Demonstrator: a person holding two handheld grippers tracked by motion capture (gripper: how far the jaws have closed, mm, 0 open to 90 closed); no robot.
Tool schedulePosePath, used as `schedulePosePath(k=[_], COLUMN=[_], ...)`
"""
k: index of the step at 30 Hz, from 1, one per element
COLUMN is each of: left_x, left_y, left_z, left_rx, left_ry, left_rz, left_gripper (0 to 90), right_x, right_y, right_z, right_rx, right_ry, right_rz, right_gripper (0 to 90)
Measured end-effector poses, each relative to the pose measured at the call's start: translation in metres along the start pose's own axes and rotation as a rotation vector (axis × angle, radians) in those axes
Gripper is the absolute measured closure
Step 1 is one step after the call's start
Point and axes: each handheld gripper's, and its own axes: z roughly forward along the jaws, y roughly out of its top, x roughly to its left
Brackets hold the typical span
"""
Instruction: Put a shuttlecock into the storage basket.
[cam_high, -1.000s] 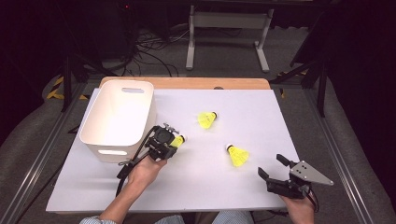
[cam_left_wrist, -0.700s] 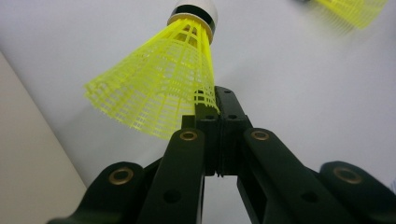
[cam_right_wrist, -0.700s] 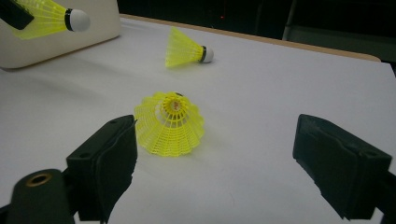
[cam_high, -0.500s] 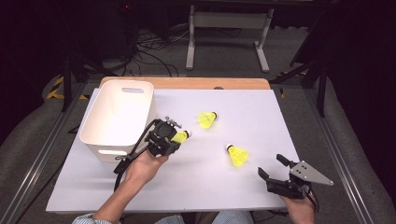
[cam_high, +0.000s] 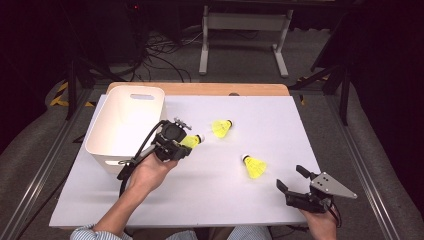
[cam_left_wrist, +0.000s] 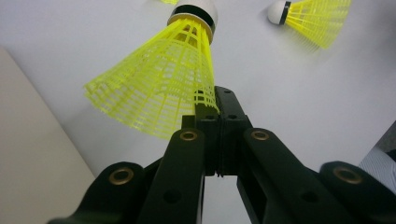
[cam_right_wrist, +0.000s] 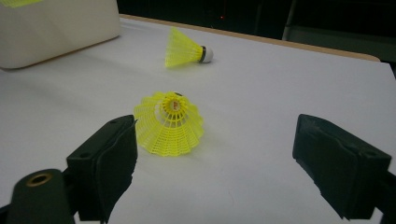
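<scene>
We find the left gripper (cam_left_wrist: 217, 100) pinching a shuttlecock (cam_left_wrist: 159, 88) by its skirt edge, cork toward 12 o'clock. The right gripper (cam_right_wrist: 215, 158) stands spread, a second shuttlecock (cam_right_wrist: 169, 123) lying at 11 o'clock, untouched.

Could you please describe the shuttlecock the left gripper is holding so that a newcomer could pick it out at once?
Start at the white bin on the left of the white table. Just off its near right corner, the left gripper pinches the skirt edge of a yellow shuttlecock. Unlike the two other shuttlecocks, it is lifted off the table.
</scene>
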Motion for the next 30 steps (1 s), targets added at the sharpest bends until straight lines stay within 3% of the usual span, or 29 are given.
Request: schedulePosePath(k=[10, 30], left_x=[0.01, 0.037], left_y=[0.011, 0.021], left_z=[-0.018, -0.028], left_rx=[-0.02, -0.032], left_ry=[-0.002, 0.033], left_rz=[-0.012, -0.055], left_gripper=[89.8, 89.8], right_x=[0.0, 0.0], right_y=[0.0, 0.0], right_z=[0.0, 0.0], right_rx=[-0.001, -0.001], right_ry=[0.001, 0.002], right_rz=[0.0, 0.002], right_gripper=[14.5, 14.5])
